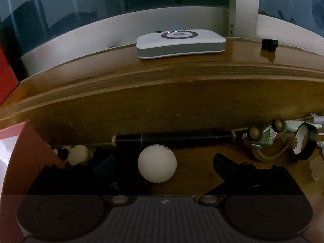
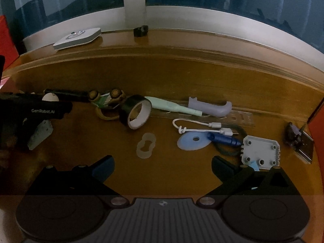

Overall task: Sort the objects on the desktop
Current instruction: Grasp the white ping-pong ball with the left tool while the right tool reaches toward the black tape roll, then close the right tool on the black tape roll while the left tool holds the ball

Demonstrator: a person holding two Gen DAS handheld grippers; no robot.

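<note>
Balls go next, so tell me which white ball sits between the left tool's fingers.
The larger-looking white ball with red print, centred; the other ball lies far left.

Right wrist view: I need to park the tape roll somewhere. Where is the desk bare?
Bare wood lies between the clear oval piece and the right hand-held gripper. It is crowded around the blue disc, white cable and grey plate.

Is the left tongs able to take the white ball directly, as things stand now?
Probably yes. The white ball lies between the open fingers of the left tongs, with bare desk beside it. The black pen lies behind it, not in the way.
</note>
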